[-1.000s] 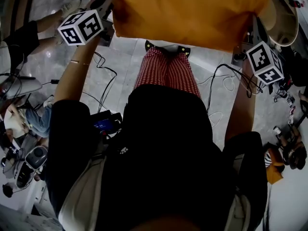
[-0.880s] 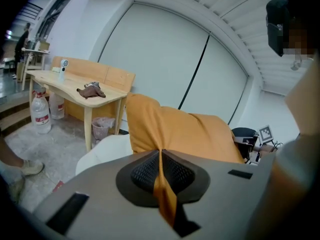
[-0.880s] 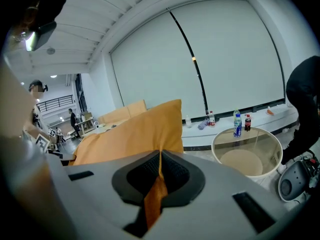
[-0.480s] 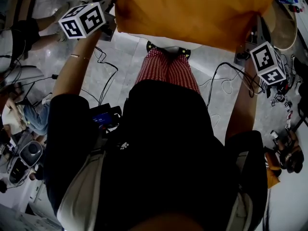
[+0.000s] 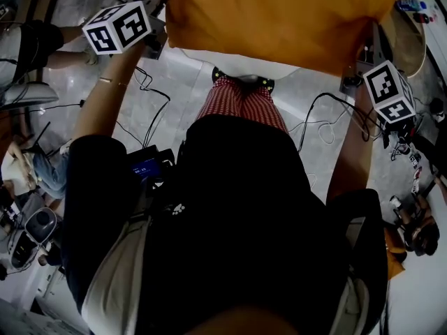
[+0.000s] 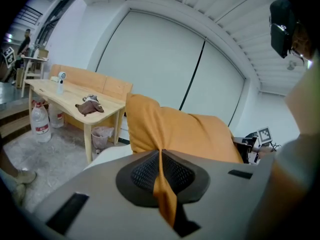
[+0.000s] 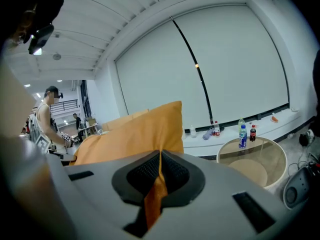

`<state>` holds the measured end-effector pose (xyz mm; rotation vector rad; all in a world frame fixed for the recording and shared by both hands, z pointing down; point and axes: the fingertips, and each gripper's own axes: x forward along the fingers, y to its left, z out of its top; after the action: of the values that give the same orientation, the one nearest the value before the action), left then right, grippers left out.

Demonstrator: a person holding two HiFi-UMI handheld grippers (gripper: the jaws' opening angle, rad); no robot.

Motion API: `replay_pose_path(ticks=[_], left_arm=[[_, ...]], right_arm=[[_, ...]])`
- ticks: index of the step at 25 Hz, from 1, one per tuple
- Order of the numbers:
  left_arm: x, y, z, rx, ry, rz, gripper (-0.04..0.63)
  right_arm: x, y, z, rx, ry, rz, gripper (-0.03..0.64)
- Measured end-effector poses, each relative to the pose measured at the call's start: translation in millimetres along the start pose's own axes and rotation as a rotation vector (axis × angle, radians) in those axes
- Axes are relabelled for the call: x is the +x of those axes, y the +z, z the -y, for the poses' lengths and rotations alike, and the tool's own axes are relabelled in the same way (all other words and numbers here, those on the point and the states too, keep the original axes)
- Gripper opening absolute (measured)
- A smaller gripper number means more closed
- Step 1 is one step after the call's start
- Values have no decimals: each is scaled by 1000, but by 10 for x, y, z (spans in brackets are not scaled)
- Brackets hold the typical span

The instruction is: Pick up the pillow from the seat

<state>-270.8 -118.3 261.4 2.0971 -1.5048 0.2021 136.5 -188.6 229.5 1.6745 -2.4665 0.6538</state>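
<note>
Lift step, prob. near its end. The plump orange fabric pillow (image 5: 279, 12) spans between the two tools, bulging out ahead of both. Left tool (image 6: 160, 174) is clenched on a pinch of corner cloth. Right tool (image 7: 159, 176) grips the opposite corner the same way. A white seat edge (image 5: 241, 60) shows below the pillow, apparently w/ a gap. Next: hold both pinches tight and raise evenly, since thin cloth may slip.

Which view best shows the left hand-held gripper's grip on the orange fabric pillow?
The left gripper view: the left hand-held gripper is shut on a fold of the orange fabric pillow. The head view shows only its marker cube at the pillow's edge; the right gripper view shows the pillow's other end only.
</note>
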Motion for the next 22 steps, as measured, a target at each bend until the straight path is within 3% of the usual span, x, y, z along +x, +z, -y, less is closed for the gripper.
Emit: replay_pose_path(ticks=[22], left_arm=[[-193,630,208,8,23,136,20]], right_arm=[[-32,517,-79,31,51,67,26]])
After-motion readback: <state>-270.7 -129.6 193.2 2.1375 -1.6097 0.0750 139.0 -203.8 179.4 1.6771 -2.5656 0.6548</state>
